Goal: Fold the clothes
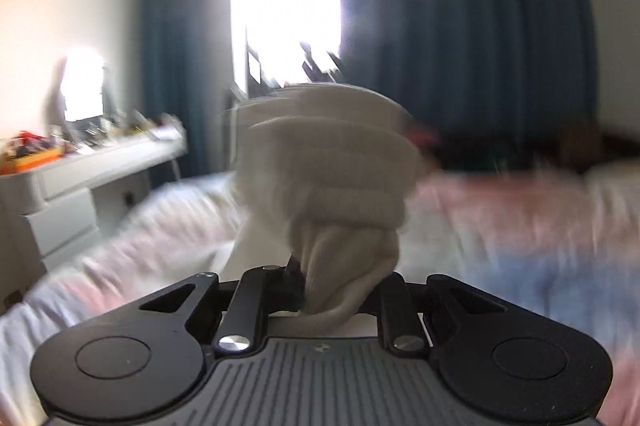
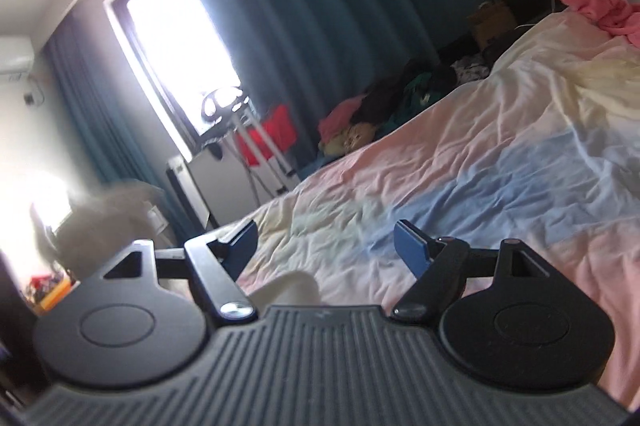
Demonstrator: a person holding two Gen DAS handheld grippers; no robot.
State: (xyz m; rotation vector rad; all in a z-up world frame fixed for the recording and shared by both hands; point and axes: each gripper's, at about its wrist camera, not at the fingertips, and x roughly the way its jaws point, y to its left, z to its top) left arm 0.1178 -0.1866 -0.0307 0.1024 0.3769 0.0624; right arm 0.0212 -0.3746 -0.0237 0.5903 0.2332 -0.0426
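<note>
My left gripper (image 1: 344, 286) is shut on a cream knitted garment (image 1: 332, 178), bunched in folds and held up above the bed; the view is blurred by motion. The same cream garment shows as a blur at the left of the right wrist view (image 2: 108, 214), with a bit of it just below my right gripper (image 2: 292, 286). My right gripper (image 2: 326, 240) is open and empty, its blue-padded fingers (image 2: 410, 250) spread above the pastel bedsheet (image 2: 460, 166).
A bed with a pink, blue and white sheet (image 1: 520, 226) fills the lower part of both views. A white dresser with clutter (image 1: 80, 162) stands at left. Pink clothes (image 2: 596, 2) lie on the far bed corner; a clothes pile (image 2: 392, 106) lies beside the bed. Blue curtains (image 2: 320, 6) and a bright window lie behind.
</note>
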